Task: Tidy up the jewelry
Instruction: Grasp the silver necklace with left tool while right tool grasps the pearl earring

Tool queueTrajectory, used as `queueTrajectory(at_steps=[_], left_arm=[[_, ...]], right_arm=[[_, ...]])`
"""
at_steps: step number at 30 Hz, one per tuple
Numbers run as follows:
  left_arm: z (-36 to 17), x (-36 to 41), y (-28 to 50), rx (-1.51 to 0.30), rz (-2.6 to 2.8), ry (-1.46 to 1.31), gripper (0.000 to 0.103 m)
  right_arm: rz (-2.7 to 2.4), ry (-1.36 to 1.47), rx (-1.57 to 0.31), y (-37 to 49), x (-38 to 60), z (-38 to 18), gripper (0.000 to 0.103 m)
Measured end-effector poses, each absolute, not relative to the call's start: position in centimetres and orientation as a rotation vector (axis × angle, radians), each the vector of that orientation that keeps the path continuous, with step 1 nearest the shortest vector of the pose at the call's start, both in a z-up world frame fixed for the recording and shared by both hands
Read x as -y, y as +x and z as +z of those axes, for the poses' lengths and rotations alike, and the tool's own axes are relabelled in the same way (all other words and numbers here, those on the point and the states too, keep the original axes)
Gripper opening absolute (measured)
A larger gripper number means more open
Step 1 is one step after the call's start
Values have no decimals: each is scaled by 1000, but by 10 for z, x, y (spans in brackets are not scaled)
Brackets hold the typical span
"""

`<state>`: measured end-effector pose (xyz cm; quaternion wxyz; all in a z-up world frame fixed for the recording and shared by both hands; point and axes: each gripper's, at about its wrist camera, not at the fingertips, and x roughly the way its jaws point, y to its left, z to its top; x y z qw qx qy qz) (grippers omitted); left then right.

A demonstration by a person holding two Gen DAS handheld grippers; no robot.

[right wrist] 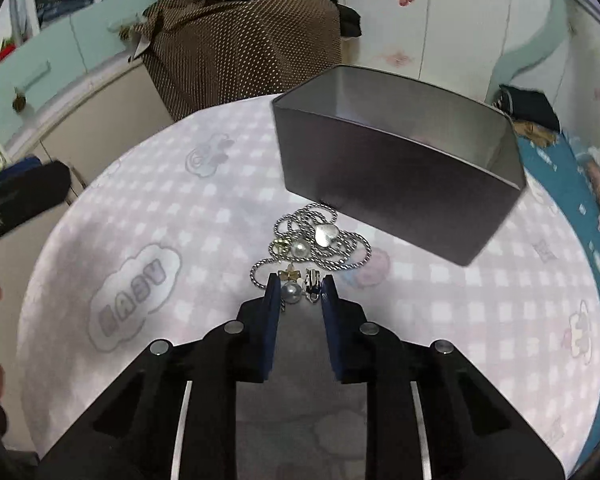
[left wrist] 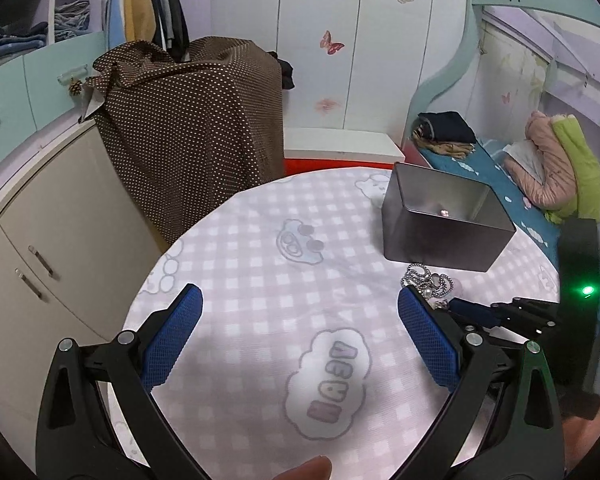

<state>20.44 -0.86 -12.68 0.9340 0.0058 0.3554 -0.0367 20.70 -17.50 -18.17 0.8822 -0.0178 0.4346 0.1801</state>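
Note:
A pile of jewelry (right wrist: 316, 240) lies on the round table (right wrist: 180, 220): a silver rope chain with a heart pendant (right wrist: 326, 234), pearls and clip earrings. It lies just in front of an open grey metal box (right wrist: 396, 184). My right gripper (right wrist: 300, 288) is lowered over the pile's near edge, its jaws narrowly open around a pearl earring (right wrist: 291, 292) and a silver clip (right wrist: 313, 286). My left gripper (left wrist: 300, 304) is wide open and empty above the table. The pile (left wrist: 428, 280), box (left wrist: 440, 236) and right gripper (left wrist: 500, 316) show in the left wrist view. A small piece (left wrist: 444, 213) lies inside the box.
Two small round grey pieces (left wrist: 312, 238) lie on the checked tablecloth at the middle. A brown dotted cloth (left wrist: 192, 128) covers something behind the table. A beige cabinet (left wrist: 40, 240) stands left, a bed with clothes (left wrist: 548, 168) right.

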Motion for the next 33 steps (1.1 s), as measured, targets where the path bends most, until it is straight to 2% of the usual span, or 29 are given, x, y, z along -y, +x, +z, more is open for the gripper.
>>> queueTrajectory(at_steps=[23, 24, 25, 26, 29, 31, 32, 33], left_arm=[[-185, 98, 279, -824, -256, 163, 97], [-188, 99, 283, -836, -262, 160, 90], [-192, 99, 287, -855, -271, 155, 73], [-195, 98, 289, -876, -283, 145, 66], [-198, 95, 293, -898, -335, 96, 54], [-197, 96, 293, -902, -364, 94, 31], [-196, 96, 293, -908, -386, 86, 24], [-195, 96, 293, -915, -399, 82, 10]], right_arm=[[304, 116, -886, 193, 244, -171, 19], [305, 116, -885, 193, 244, -171, 19], [306, 117, -886, 193, 244, -171, 19], [307, 117, -886, 193, 245, -171, 19], [308, 118, -886, 192, 248, -171, 19], [306, 120, -885, 192, 249, -171, 19], [306, 121, -884, 192, 249, -171, 19], [306, 122, -882, 192, 249, -171, 19]])
